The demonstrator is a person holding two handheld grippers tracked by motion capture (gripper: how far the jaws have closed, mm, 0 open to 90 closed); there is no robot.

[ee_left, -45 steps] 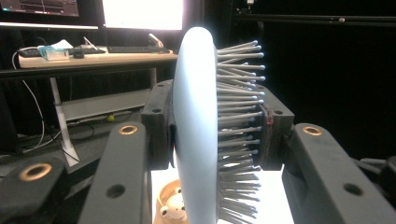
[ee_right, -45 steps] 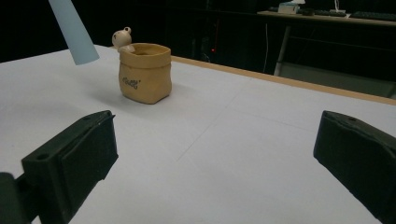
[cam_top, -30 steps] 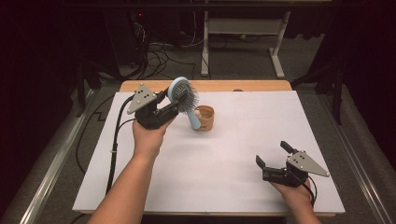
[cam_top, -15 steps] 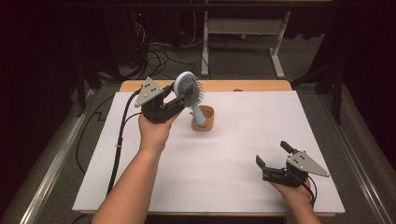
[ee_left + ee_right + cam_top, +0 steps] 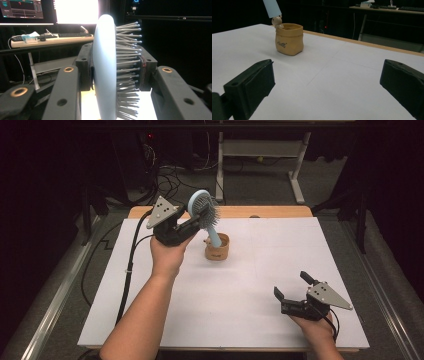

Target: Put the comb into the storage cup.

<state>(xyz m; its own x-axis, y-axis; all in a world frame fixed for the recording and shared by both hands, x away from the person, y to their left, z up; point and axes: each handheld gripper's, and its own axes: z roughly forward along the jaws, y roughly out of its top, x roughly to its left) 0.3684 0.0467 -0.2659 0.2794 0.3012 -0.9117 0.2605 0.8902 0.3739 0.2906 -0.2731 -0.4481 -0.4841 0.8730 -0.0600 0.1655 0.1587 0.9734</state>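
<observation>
White sheet-covered wooden tabletop [image 5: 240,310], dark room, metal desk frame [image 5: 260,155] behind. My left gripper [image 5: 192,222] jaws clamp light-blue round bristle hairbrush [image 5: 204,209] over tan pouch-shaped cup [image 5: 217,247]; right gripper [image 5: 292,287] jaws wide, empty.

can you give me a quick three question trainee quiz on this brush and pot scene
1. True or false: the left gripper is clamped on the head of the light blue plastic hairbrush.
2. Where does the brush handle end? A) lying flat on the white table B) at the mouth of the small tan sack-shaped pot C) in the right gripper
3. Fill in: the right gripper's jaws are ____.

Key: 1 true; 2 B; 3 open, holding nothing.
</observation>
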